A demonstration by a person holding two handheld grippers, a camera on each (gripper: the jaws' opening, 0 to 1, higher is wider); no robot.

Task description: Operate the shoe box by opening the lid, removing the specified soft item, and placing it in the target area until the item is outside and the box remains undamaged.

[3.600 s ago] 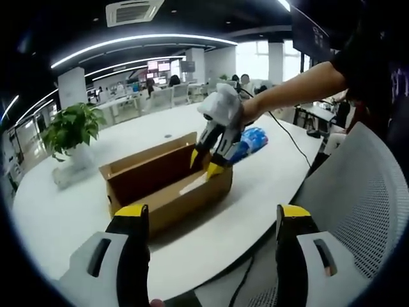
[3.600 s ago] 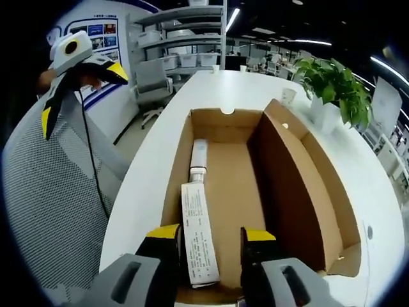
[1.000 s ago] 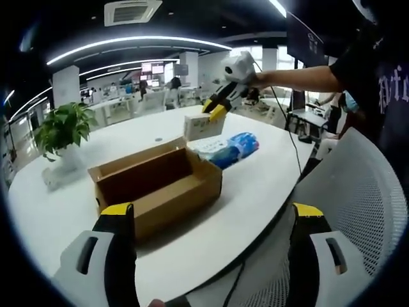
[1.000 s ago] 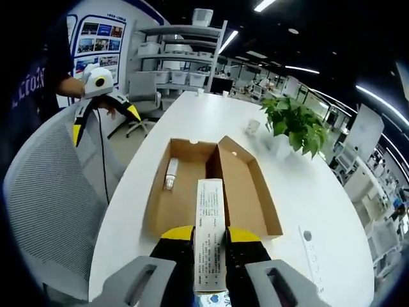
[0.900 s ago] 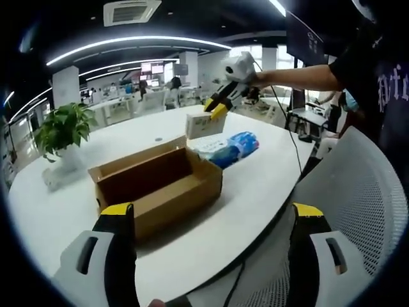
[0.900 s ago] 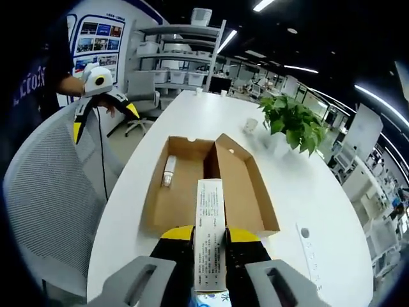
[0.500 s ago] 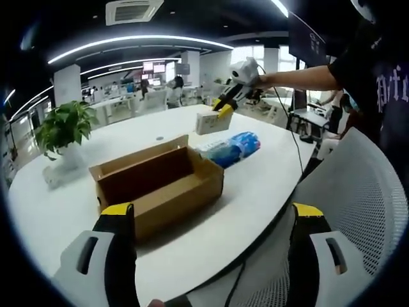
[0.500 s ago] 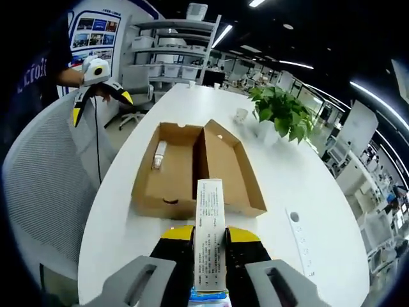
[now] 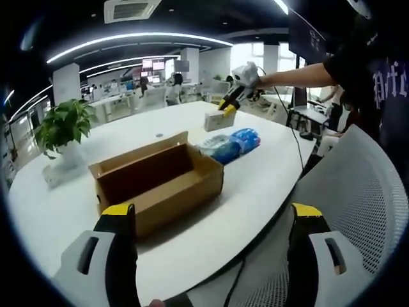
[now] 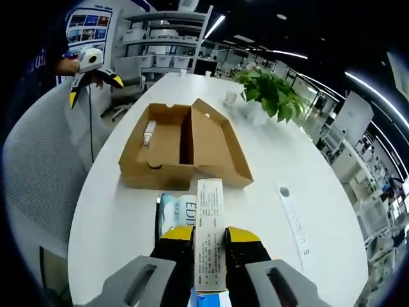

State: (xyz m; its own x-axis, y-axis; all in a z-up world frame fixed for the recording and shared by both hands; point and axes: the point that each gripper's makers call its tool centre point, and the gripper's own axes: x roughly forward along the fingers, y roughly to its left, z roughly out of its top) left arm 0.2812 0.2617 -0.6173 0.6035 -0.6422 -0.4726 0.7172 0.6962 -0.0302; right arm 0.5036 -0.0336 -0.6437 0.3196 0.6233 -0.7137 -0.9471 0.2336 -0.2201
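Right gripper (image 10: pixel 209 240): pinches a carton (image 10: pixel 209 233) above the blue pack (image 10: pixel 176 214).
Left gripper (image 9: pixel 208 220): jaws spread wide.
Box (image 9: pixel 156 185): open on the table (image 9: pixel 255 173).

An open-plan office: rows of desks (image 9: pixel 121 102) at upper left, a ceiling air vent (image 9: pixel 132 9), mesh chair (image 9: pixel 358 211), storage shelves (image 10: pixel 169 45) and wall posters (image 10: pixel 89 25).

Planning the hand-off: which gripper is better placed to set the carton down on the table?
Right. The right gripper is shut on the white carton, above the table beyond the open shoe box. The left gripper is open, empty, and back by the chair.
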